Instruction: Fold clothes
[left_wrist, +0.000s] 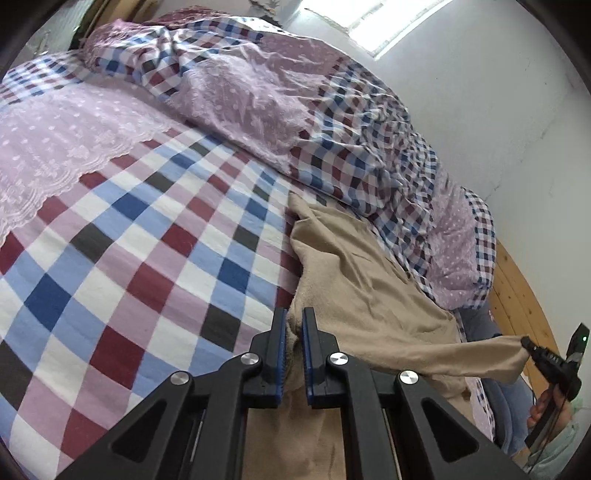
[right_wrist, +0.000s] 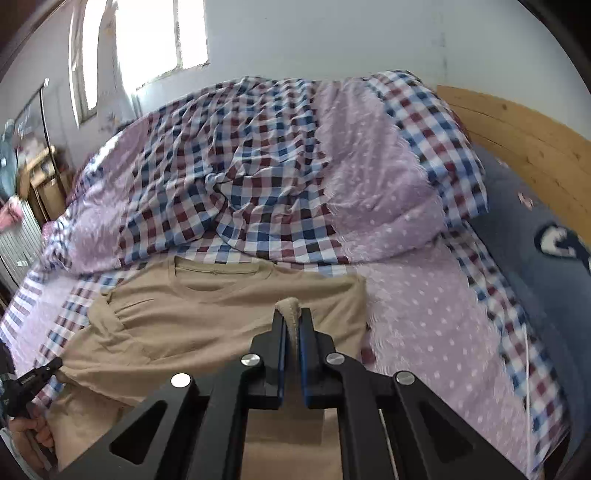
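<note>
I have both sets of jaws clamped on the tan, soft cotton T-shirt (right_wrist: 207, 314) that lies face up on the bed (left_wrist: 122, 236), its round collar toward the heaped checked and lilac dotted quilt (right_wrist: 280, 177) at the far side. My left gripper (left_wrist: 294, 347) has its blue-padded jaws nearly together with a ridge of the shirt's edge bunched between them; in the right wrist view it shows as a small black tip at the shirt's lower left corner, with the cloth drawn into a point there. My right gripper (right_wrist: 293, 334) is likewise pinched almost shut, and a rolled fold of tan fabric stands up out of the gap between its pads. In the left wrist view that same right gripper holds its corner up off the bed, so the cloth stretches in a taut band across to it.

I judge the reason for this hold is simple: with one bottom corner in each grip, the hem can be carried as a straight line up toward the collar, and the shirt folds in half without skewing. The right side sits higher than the left, so the lift looks begun on one side only.

The checked red, blue and white bedsheet (left_wrist: 155, 258) under the shirt is flat, which suits a fold. I see no basket, box or drawer for finished clothes; the wooden bed frame (right_wrist: 517, 136) holds only bedding.
</note>
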